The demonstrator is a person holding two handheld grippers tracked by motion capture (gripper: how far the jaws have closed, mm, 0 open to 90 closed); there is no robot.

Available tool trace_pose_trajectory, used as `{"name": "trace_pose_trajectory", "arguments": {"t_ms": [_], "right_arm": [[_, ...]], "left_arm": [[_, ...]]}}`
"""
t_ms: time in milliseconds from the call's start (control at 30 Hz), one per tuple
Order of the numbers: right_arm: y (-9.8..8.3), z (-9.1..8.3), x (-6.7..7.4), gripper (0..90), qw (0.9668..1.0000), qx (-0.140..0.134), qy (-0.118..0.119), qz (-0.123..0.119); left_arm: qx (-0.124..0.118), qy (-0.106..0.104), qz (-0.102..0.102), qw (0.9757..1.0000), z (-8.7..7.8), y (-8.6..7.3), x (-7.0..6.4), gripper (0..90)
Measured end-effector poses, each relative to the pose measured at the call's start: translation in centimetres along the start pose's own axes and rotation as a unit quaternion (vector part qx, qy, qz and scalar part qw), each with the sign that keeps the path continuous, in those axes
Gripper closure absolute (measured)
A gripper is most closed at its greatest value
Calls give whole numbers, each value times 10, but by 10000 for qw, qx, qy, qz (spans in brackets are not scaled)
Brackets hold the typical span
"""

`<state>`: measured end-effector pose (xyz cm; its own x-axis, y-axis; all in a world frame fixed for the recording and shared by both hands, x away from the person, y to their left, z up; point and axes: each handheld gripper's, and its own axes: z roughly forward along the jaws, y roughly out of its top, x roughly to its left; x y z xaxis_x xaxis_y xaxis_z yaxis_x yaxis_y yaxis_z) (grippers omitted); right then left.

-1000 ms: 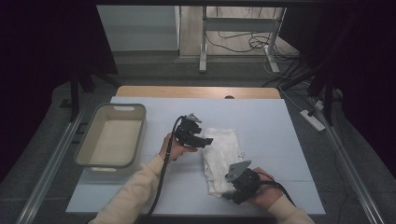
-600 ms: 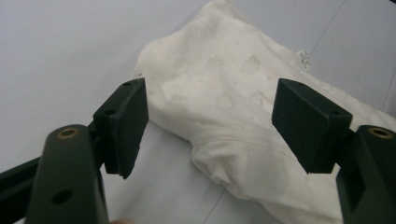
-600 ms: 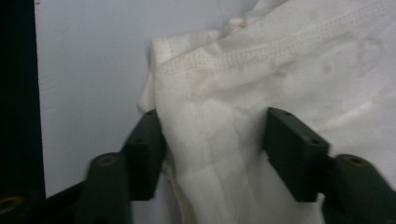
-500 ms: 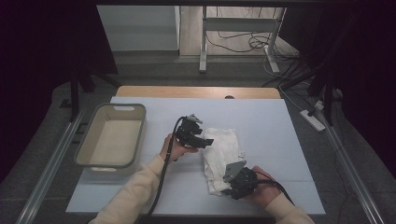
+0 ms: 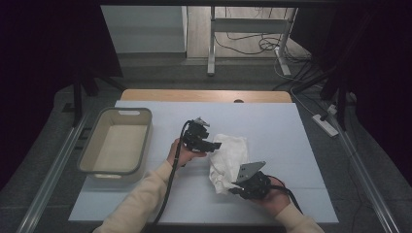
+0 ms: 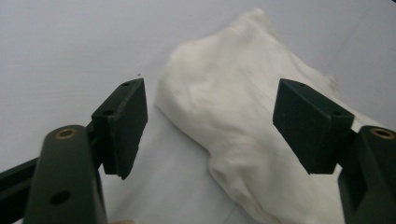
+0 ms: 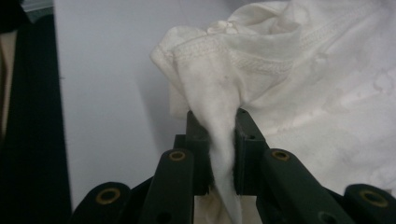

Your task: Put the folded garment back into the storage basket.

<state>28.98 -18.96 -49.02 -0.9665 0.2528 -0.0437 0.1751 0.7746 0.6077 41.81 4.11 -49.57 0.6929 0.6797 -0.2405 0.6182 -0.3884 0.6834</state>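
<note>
My right gripper (image 7: 219,140) has just been closing and its jaws now pinch a fold of the white cloth (image 5: 227,156) at the near edge of the heap, mid-table on the blue-grey table (image 5: 291,126). My left gripper (image 6: 210,126) hovers at the cloth's far-left edge, jaws wide apart, nothing pressed. Cloth runs diagonally between them; left likely grabs next
</note>
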Motion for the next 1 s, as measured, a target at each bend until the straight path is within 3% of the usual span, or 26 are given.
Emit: {"name": "trace_pose_trajectory", "arguments": {"t_ms": [133,267,367,633,933,1000], "right_arm": [[-1,2,5,791,9999,71,-9,-115],[-1,2,4,791,10000,2,6,-60],[-2,3,4,791,9999,61,10,-93],[-5,5,3,789,9999,115,27,-107],[-4,6,3,790,9999,137,-12,-83],[-4,4,3,790,9999,87,-39,-94]], "left_arm": [[94,-86,-153,9998,12,5,2,251],[172,18,-296,9994,22,11,6,235],[333,62,-233,9992,27,15,7,235],[625,-143,-391,9972,39,11,13,253],[669,-545,-379,9955,42,8,16,454],[672,-617,-377,9951,43,7,16,544]]}}
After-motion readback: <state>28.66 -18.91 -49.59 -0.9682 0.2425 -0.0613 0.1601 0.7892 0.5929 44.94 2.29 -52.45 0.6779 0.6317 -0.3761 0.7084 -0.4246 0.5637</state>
